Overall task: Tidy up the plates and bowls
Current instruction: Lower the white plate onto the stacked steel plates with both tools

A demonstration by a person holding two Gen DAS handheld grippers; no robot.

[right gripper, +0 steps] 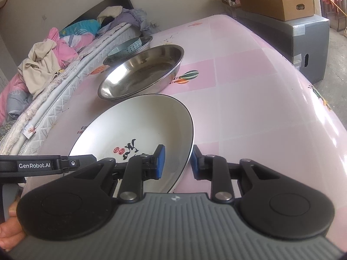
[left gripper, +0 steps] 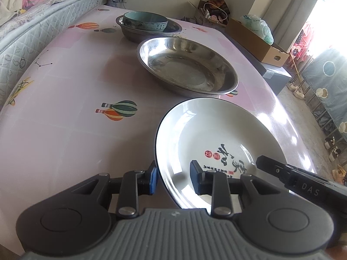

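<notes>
The white plate (left gripper: 216, 143) sits on the pink table (left gripper: 65, 130), its rim between both grippers' fingers. Left gripper (left gripper: 173, 179) and right gripper (right gripper: 178, 162) look pinched on opposite edges. It looks hard, slippery and breakable, so rim holds seem best.

Between my tongs sits a glossy white ceramic plate (left gripper: 216, 134); beyond it a shiny steel dish (left gripper: 186, 67) on smooth, glossy tablecloth (left gripper: 65, 130).

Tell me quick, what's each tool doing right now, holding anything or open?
Left tool: closed on the near-left rim of the white plate.
Right tool: closed on the same plate's near-right rim.
</notes>
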